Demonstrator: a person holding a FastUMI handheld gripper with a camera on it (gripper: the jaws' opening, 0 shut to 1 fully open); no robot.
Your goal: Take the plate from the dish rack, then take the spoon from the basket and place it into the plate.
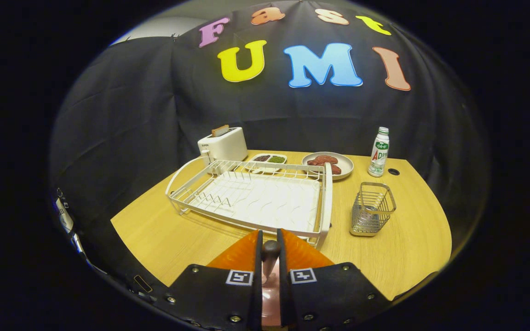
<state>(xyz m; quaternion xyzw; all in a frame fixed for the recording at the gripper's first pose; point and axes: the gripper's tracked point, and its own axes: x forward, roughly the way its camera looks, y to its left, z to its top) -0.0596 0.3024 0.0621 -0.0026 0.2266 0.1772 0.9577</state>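
Note:
My gripper (269, 233) is shut on the spoon (270, 253), just in front of the near edge of the dish rack. The spoon's dark rounded end and slim shaft stand between the two fingers. Lower down, in the gap between the fingers, a pink surface (270, 301) shows; I cannot tell whether it is the plate. The white wire dish rack (251, 197) lies beyond the fingers with no plate in its slots. To its right stands the metal wire basket (371, 209), upright, with nothing sticking out of it.
A white toaster (223, 143) stands behind the rack. Next to it are a small two-part dish (268, 160), a plate of reddish food (329, 164) and a bottle (379, 151). The wooden table (164, 234) has bare room left of the rack and around the basket.

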